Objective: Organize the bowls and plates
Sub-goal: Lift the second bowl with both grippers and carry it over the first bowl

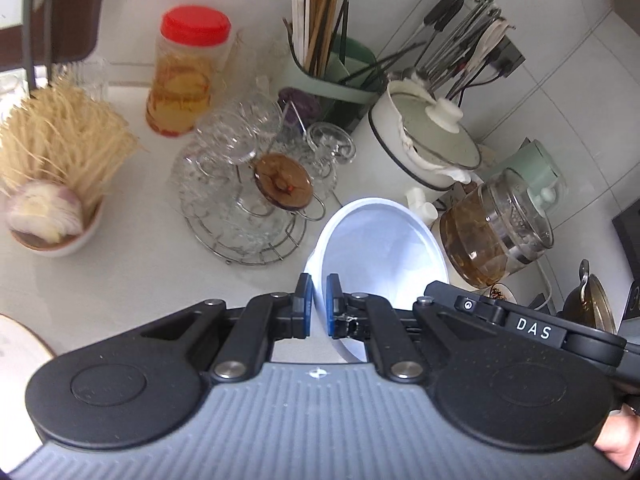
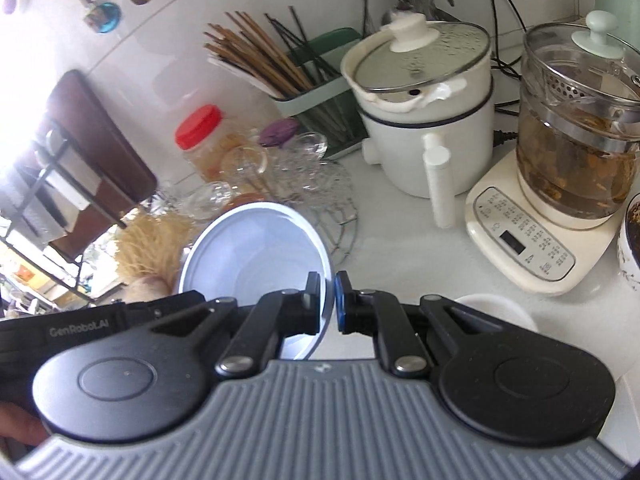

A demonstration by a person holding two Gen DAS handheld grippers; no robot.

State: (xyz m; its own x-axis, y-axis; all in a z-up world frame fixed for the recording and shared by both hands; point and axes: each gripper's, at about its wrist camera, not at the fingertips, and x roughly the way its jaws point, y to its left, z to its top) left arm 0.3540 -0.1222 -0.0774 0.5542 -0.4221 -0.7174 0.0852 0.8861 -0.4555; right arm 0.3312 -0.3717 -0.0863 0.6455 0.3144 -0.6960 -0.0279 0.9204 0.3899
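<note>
Holding white bowl (image 1: 380,248) above counter | left gripper (image 1: 319,304) clamped on rim | right gripper (image 2: 328,304) clamped on opposite rim

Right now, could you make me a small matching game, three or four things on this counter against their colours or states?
Things:
1. Jar lid
2. Bowl
3. Glass kettle
4. Chopsticks

Descriptions:
A. pinched at the rim by both tools
B. red
C. standing upright in a green holder
D. filled with brown liquid

Pairs: 1-B, 2-A, 3-D, 4-C
</note>
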